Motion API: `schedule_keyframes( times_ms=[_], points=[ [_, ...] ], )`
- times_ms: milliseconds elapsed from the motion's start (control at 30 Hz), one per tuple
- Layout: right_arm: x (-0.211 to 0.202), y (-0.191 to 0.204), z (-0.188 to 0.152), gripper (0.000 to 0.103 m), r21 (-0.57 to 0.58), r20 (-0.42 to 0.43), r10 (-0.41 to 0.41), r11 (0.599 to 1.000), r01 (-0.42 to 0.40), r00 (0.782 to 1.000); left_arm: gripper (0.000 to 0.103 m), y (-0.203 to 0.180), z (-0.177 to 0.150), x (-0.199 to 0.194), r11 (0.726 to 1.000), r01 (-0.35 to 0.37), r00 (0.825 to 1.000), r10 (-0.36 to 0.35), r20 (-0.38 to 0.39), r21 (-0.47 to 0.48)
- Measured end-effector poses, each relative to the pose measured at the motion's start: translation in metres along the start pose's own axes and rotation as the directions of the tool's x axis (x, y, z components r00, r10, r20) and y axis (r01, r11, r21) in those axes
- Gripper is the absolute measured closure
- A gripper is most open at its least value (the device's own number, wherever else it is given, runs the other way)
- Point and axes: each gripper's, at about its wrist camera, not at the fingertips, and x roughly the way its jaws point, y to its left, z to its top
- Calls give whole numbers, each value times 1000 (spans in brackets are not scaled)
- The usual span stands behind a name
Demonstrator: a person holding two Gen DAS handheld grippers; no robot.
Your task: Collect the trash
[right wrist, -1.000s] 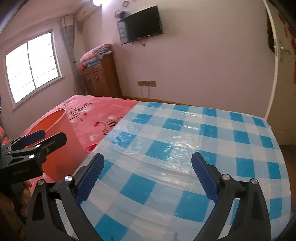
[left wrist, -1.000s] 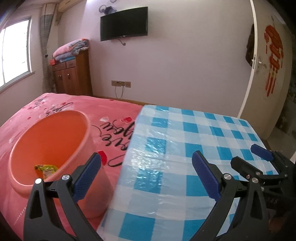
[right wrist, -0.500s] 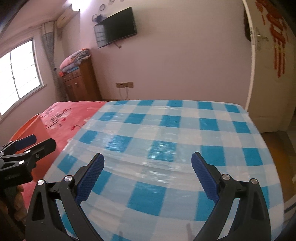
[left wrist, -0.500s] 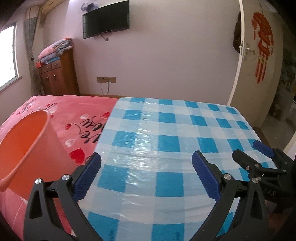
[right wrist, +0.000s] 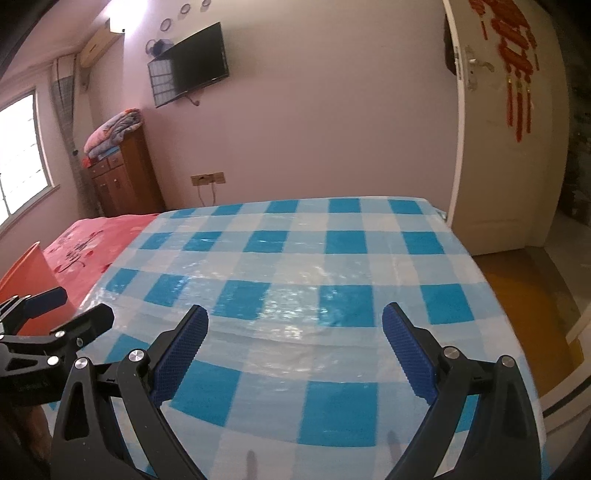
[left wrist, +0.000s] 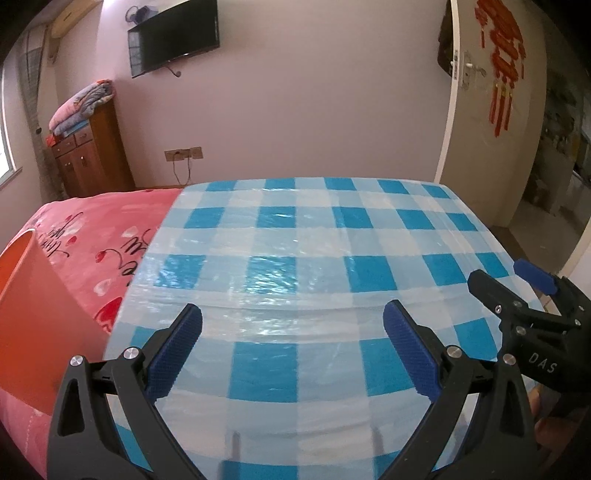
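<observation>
My left gripper [left wrist: 292, 325] is open and empty above the near part of a blue-and-white checked plastic sheet [left wrist: 295, 236]. My right gripper [right wrist: 294, 323] is open too, nothing between its blue pads, hovering over the same sheet [right wrist: 306, 258]. An orange plastic bucket [left wrist: 33, 317] stands on the pink bedspread at the far left of the left wrist view; only its outer wall and rim show, its inside is hidden. In the right wrist view the orange bucket [right wrist: 26, 269] is a sliver at the left edge. No loose trash shows on the sheet.
A pink bedspread [left wrist: 92, 236] lies left of the sheet. At the back left stands a wooden cabinet [left wrist: 88, 155] with folded blankets; a TV [left wrist: 173, 35] hangs on the wall. A white door [right wrist: 509, 147] stands open at the right, with brown floor [right wrist: 524, 302] beside the bed.
Both views have swung right, away from the bucket. A second ago the left wrist looked into the bucket at a yellow wrapper inside; now only its outer wall shows. Both grippers stayed open.
</observation>
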Motion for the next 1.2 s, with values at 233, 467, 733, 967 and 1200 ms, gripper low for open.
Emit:
schedule_keyframes(
  times_ms=[233,467,733,967,1200],
  points=[
    [1,-23,-1,9,22,11,-46,999,46,999,4,-20,-3,19,1000,15,999,-15,-35,4],
    [1,-38,-3,9,27,22,-85,996,84,996,4,-38,-2,31,1000,9,999,-8,-43,15],
    [5,-52,-6,9,32,2,-117,993,117,993,4,-56,-4,42,1000,-3,998,5,-59,31],
    [10,-61,-10,9,43,-28,-111,993,112,993,4,-57,-10,51,1000,-12,996,12,-89,4],
    [14,-63,-13,9,36,-43,-115,993,116,992,4,-57,-9,54,1000,-27,996,26,-90,-8]
  ],
)
